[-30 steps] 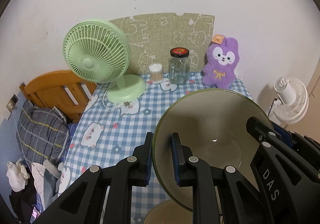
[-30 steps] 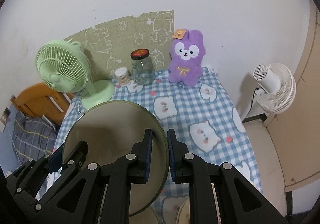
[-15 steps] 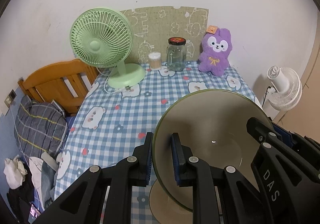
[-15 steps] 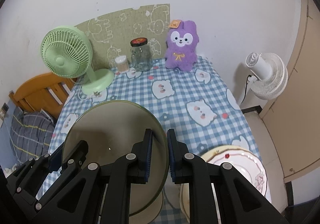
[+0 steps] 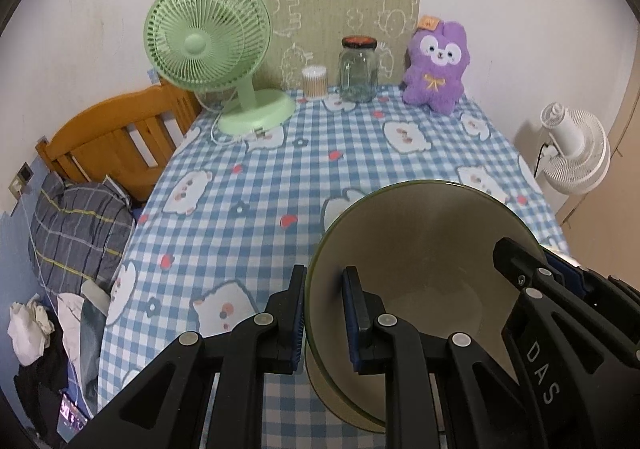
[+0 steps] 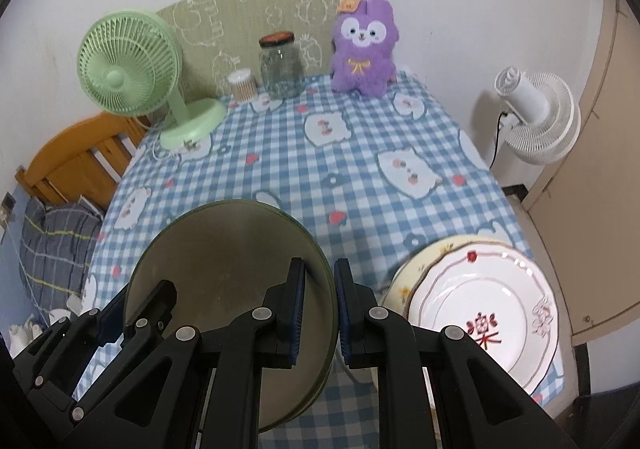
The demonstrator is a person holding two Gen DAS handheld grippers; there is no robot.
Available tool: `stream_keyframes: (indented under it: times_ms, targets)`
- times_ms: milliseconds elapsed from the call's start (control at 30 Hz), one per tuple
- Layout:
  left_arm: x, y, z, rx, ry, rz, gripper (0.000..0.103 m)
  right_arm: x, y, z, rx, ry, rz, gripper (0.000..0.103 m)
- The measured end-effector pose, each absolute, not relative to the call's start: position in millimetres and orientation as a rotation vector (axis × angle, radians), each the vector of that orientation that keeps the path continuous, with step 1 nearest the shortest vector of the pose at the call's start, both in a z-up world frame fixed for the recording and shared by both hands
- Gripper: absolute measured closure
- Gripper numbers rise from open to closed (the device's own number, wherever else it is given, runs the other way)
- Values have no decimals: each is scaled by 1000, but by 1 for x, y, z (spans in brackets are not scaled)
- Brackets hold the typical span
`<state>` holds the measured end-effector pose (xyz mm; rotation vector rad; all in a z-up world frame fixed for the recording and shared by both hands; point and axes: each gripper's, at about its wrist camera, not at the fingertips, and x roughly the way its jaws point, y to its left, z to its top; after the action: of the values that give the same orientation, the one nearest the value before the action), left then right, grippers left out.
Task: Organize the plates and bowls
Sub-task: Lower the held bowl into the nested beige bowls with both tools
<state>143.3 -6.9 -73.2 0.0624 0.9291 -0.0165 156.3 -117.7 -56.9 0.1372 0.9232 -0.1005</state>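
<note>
Left wrist — both tools clamp bowl rim, opp. sides.

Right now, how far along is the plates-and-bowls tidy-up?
Done: a white patterned plate already sits stacked on a yellow-rimmed plate at the near right of the table.
In hand: the left gripper and right gripper each clamp a rim of the green bowl, tilted above the cloth.
Left: set the bowl down; it seems to hang over another dish, mostly hidden.
</note>
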Motion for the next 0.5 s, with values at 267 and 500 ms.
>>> stream_keyframes:
  times_ms: [267,500]
  targets:
    - [139,-1,-95,49,983,-1,88,157,-112,-78,129,976,-89,85]
    - [139,2,-110,39,1022,9,88,160,-110,-91,126,1009,-86,85]
